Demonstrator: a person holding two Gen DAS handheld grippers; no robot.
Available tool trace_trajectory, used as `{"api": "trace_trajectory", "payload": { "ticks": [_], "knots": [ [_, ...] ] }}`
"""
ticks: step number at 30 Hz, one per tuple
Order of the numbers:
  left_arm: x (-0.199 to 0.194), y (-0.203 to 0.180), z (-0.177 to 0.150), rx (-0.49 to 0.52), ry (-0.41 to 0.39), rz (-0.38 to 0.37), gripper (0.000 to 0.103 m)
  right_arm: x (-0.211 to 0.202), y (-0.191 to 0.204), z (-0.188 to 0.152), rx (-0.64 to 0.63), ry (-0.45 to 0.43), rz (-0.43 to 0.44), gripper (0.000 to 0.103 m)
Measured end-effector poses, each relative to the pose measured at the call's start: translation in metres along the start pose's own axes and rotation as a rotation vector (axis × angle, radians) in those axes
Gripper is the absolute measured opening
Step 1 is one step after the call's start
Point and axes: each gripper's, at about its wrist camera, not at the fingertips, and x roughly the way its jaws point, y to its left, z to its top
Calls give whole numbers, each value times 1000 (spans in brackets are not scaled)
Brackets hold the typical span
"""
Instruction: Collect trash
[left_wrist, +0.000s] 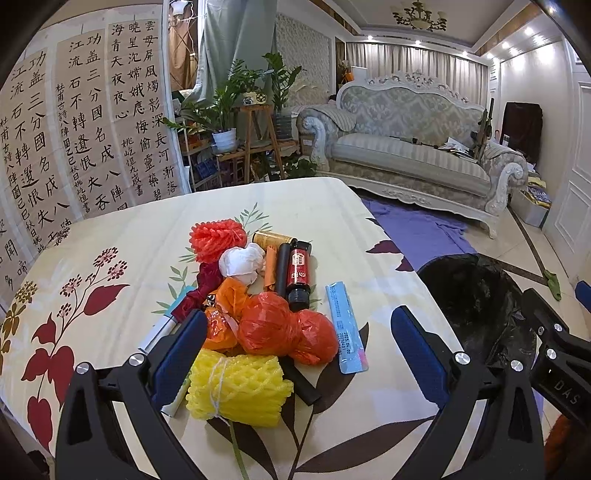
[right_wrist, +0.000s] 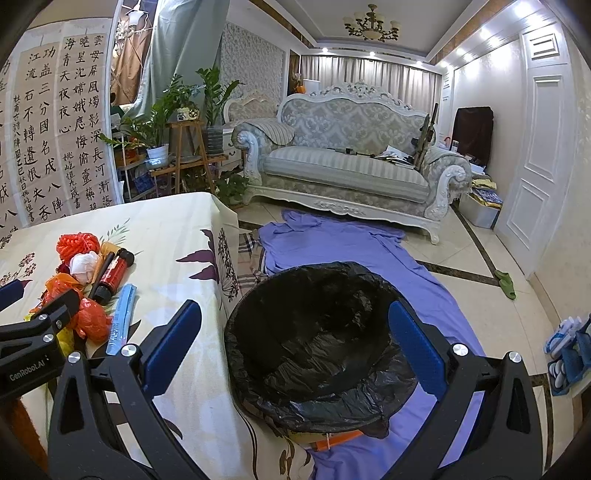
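A heap of trash lies on the floral tablecloth (left_wrist: 110, 236): a yellow foam net (left_wrist: 236, 387), an orange plastic bag (left_wrist: 284, 332), a red foam net (left_wrist: 218, 240), a white wad (left_wrist: 242, 264), a red bottle (left_wrist: 299, 275) and a light blue packet (left_wrist: 347, 328). My left gripper (left_wrist: 299, 343) is open, its fingers standing either side of the yellow net and the orange bag. A bin lined with a black bag (right_wrist: 314, 343) stands on the floor beside the table. My right gripper (right_wrist: 295, 332) hangs open above the bin, holding nothing.
A purple sheet (right_wrist: 332, 236) covers the floor beyond the bin. A sofa (right_wrist: 351, 162) stands at the back, potted plants (right_wrist: 159, 122) to its left, calligraphy sheets (left_wrist: 85, 122) on the left wall. A green slipper (right_wrist: 506, 284) lies on the tiles at right.
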Motion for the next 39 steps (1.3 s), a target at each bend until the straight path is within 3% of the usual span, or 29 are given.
{"api": "trace_trajectory", "payload": {
  "ticks": [39],
  "knots": [
    [5, -1, -5, -1, 15, -3, 97, 4, 0, -3, -3, 10, -11, 99]
  ]
}}
